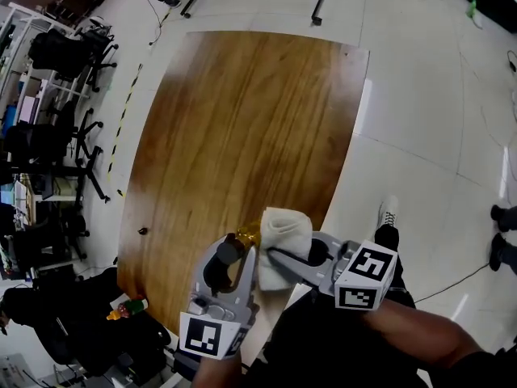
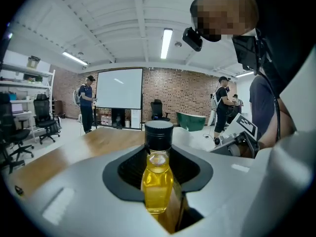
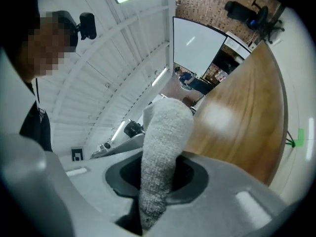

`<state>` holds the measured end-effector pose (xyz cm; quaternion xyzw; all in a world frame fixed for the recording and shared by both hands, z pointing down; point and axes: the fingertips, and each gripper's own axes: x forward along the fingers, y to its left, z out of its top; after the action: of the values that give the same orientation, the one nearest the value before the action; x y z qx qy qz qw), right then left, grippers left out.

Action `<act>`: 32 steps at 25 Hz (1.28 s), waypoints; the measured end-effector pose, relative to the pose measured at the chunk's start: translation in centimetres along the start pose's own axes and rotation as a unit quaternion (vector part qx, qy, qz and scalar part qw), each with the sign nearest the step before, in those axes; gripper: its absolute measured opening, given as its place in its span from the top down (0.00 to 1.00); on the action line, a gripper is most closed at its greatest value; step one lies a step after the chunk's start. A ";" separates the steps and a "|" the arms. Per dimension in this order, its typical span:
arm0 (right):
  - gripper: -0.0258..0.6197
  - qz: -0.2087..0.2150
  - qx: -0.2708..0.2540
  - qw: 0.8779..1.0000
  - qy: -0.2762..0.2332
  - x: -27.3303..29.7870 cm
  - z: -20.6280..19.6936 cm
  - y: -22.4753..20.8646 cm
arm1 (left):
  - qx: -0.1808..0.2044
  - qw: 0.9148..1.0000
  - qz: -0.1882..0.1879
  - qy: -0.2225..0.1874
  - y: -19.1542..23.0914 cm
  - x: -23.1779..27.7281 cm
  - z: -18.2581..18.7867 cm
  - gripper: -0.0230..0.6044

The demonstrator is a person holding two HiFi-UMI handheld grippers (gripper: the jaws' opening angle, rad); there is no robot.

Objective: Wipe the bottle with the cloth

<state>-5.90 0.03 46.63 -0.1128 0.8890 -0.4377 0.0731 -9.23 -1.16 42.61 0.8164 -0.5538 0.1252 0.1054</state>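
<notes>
While your left fingers (image 2: 74, 196) clamp the bottle (image 2: 158, 181) and your right fingers (image 3: 237, 199) clamp the cloth (image 3: 160, 147) beside it, the wiping looks not yet done.

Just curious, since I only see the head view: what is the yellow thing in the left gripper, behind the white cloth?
Observer: A bottle of yellow liquid, clamped in the jaws of the left gripper.
Visitor: Has it a lid?
Observer: Yes, a black cap on its neck.
Visitor: Is the cloth gripped too?
Observer: Yes, its lower part is pinched in the jaws of the right gripper; the rest stands up out of them.
</notes>
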 end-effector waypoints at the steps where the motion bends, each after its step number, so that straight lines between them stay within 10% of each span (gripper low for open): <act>1: 0.85 0.003 -0.002 1.000 -0.008 0.2 0.1 0.1 | -0.001 1.000 -0.001 0.001 0.0 0.1 -0.1 0.71; 21: 0.85 -0.098 -0.004 0.990 0.099 1.1 -4.3 -5.3 | -0.017 1.000 0.002 -0.012 0.0 -0.2 -0.3 0.71; 26: 0.85 -0.139 0.055 0.973 0.178 1.2 -6.0 -7.5 | -0.019 1.000 -0.005 -0.014 0.1 -0.2 -0.4 0.71; 32: 0.85 -0.200 0.006 0.946 0.254 1.2 -7.3 -8.7 | -0.018 1.000 -0.003 -0.024 0.1 -0.3 -0.4 0.71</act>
<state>-7.54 0.13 57.93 -0.1729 0.8344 -0.4632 -0.2436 -9.45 -0.80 42.90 0.8186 -0.5560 0.0955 0.1073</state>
